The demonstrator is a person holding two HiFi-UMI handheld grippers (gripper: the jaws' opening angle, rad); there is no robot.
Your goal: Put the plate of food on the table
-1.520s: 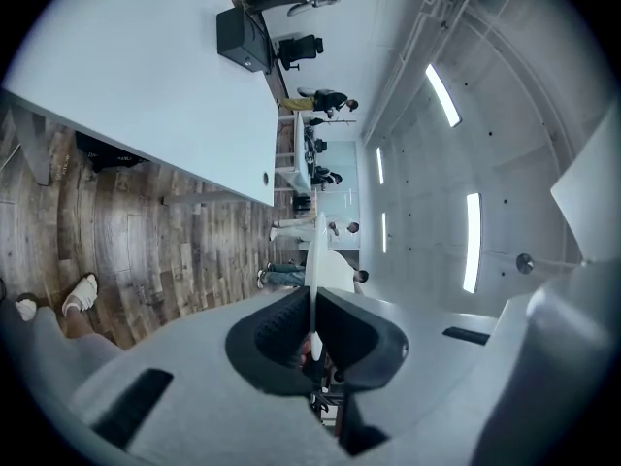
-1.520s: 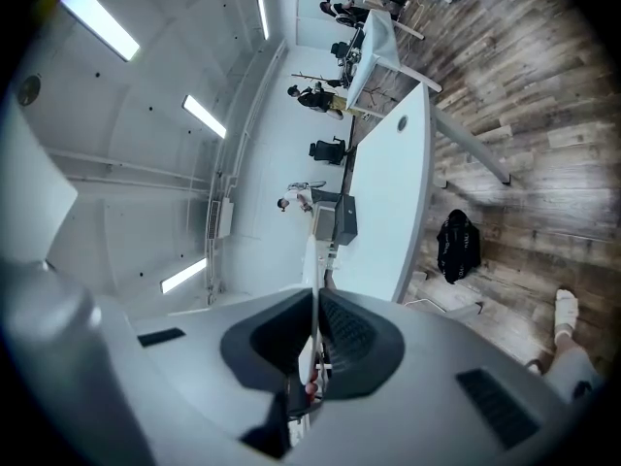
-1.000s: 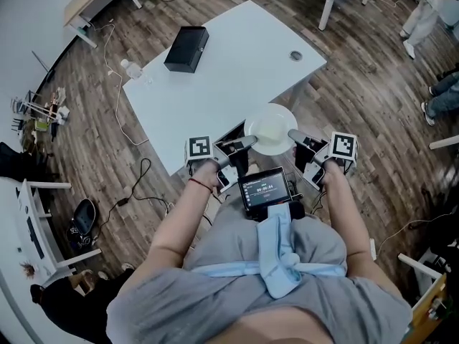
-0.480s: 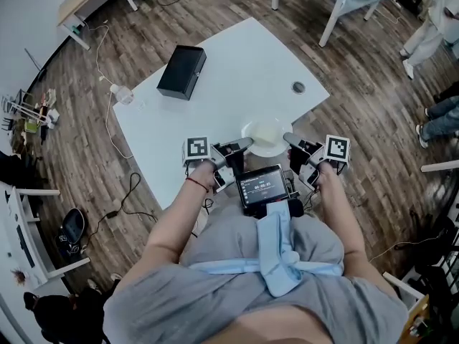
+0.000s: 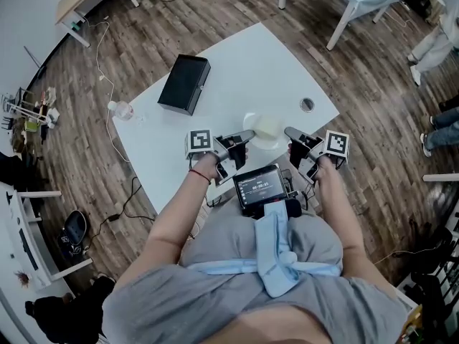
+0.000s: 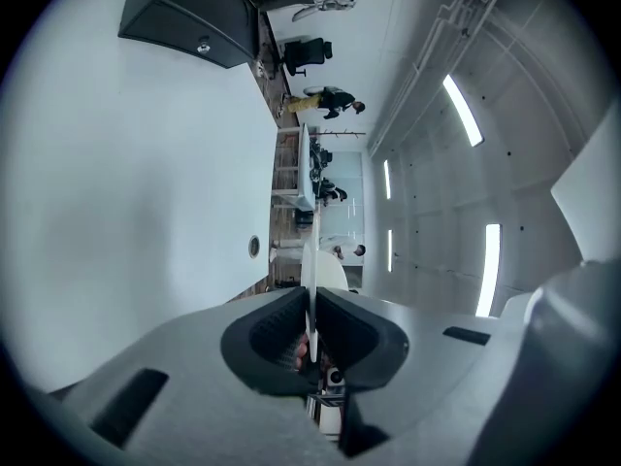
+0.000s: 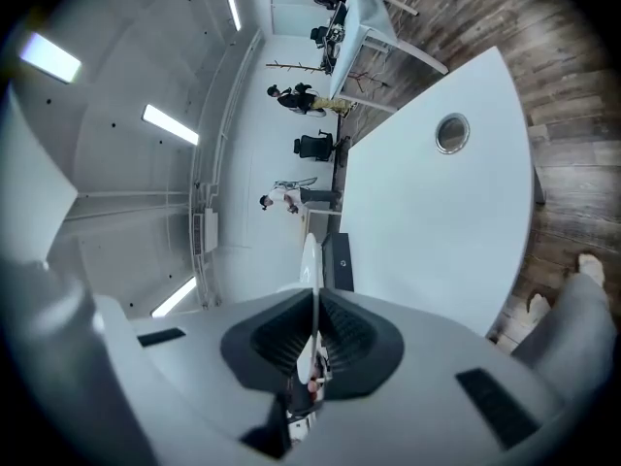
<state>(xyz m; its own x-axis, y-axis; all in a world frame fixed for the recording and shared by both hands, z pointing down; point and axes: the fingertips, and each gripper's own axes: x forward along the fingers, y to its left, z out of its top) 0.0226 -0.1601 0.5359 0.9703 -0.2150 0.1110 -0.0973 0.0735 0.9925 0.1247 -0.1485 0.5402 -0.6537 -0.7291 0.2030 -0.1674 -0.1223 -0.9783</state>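
Plate (image 5: 264, 130) with pale food (can't ID it) is over the tabletop (image 5: 237, 70), at its near edge, carried from both sides. Can't tell if it's touching down yet.

Left to right:
- Black box (image 5: 184, 83) on the tabletop's far-left part, well clear.
- Left claw (image 5: 242, 137) pinching the plate's left rim; left gripper view shows the thin edge clamped between the pads.
- Right claw (image 5: 294, 135) same on the right rim, jaws pressed onto it.
- Cable grommet (image 5: 307, 104) at the tabletop's right side, near the plate but apart.

Risks, my read:
- Grip is on the thin rim only, so lowering the two claws unevenly tilts the plate and food slides off.
- Releasing one claw early drops that side.
- Plate is close to the tabletop's near edge. Set down short, it overhangs and could tip. Should go further in before release.
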